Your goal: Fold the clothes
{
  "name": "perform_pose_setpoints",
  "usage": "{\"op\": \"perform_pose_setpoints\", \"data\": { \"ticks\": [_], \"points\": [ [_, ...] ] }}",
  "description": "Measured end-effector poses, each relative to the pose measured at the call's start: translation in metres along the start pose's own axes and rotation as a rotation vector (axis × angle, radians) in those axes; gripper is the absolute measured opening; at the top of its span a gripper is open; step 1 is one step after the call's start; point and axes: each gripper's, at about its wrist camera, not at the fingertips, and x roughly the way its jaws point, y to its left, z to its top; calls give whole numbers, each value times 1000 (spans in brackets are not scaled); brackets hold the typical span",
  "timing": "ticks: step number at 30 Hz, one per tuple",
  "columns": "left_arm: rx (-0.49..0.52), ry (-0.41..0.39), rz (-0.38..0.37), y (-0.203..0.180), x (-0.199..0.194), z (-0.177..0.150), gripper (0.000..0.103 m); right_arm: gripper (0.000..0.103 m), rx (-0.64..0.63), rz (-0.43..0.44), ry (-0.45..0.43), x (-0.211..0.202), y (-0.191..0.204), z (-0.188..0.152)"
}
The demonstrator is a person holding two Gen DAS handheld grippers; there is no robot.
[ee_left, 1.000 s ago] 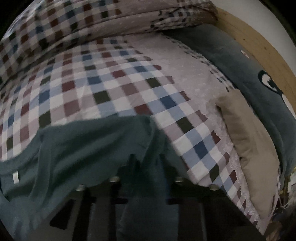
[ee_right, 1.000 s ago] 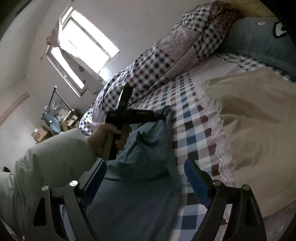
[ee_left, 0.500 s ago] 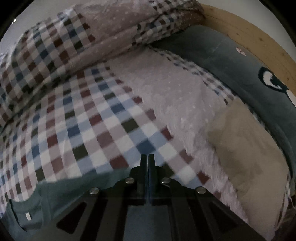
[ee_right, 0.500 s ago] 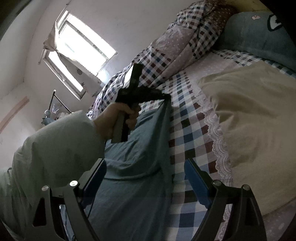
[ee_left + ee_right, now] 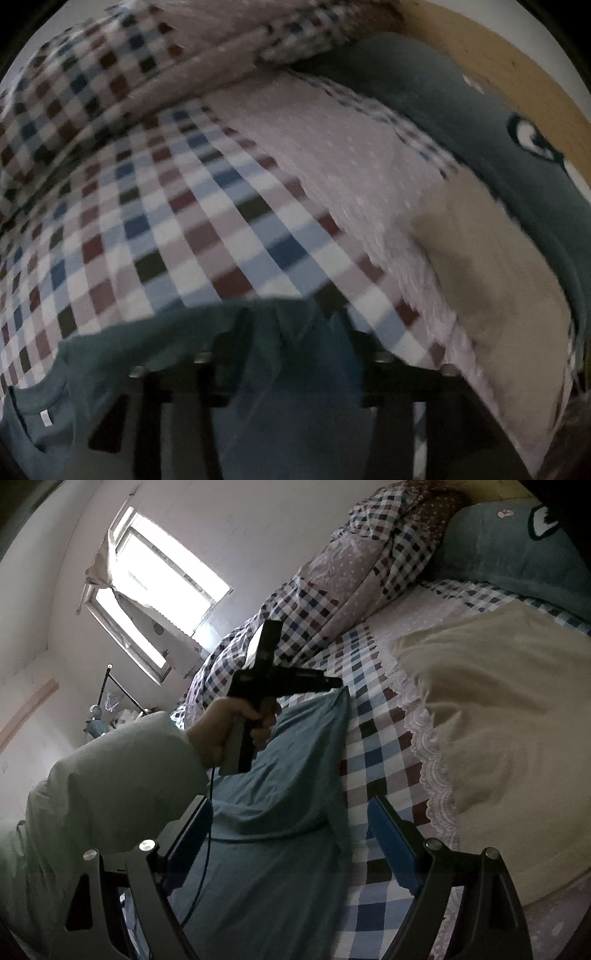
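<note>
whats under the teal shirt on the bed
The checked bedsheet shows around the teal shirt and runs beneath it. Anything else under the shirt is covered.

— How is your left hand now?

— My left hand point(image 5: 236, 727) is closed around the handle of the left gripper point(image 5: 334, 682), and my sleeve point(image 5: 110, 775) covers the arm up to the wrist. The gripper points forward and down. Its jaws are opening; a fold of cloth is between them in the left wrist view.

— And the right one?

— The right gripper point(image 5: 291, 834) has its jaws wide apart, blue pads point(image 5: 388, 830) facing each other, pressing on nothing. It is tilted a little downward.
</note>
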Motion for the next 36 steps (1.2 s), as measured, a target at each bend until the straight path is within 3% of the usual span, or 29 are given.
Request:
{"op": "perform_pose_setpoints", "data": {
  "ticks": [4, 8, 16, 19, 20, 21, 23, 25, 27, 30, 33, 36],
  "points": [
    [35, 17, 58, -10, 13, -3, 50, 89, -6, 3, 1, 0, 1, 0],
    [15, -41, 127, -19, 17, 6, 0, 89, 0, 5, 4, 2, 1, 0],
    [-58, -95, 139, -13, 18, 17, 0, 89, 12, 1, 8, 3, -2, 0],
    [-113, -82, 75, -2, 8, 23, 21, 89, 11, 3, 9, 3, -1, 0],
    [-122, -93, 58, 0, 0, 23, 37, 89, 8, 1, 11, 3, -1, 0],
    [-128, -128, 23, 2, -15, 22, 48, 89, 4, -1, 12, 3, -1, -1],
    [-148, -201, -17, 10, -53, 20, 58, 89, -4, -6, 11, 3, 0, -1],
    [-164, -261, -37, 22, -88, 18, 65, 89, -3, -7, 3, 1, 0, 0],
    [-175, -329, -33, 41, -133, 9, 82, 89, 3, -10, -5, 0, -1, 0],
    [-211, -410, -7, 79, -196, -13, 86, 89, 8, -15, -12, -2, -1, 1],
    [-238, -415, 43, 114, -238, -39, 86, 89, 7, -21, -22, -3, 0, 2],
    [-264, -373, 84, 145, -252, -68, 86, 89, 4, -25, -30, -3, 2, 3]
  ]
}}
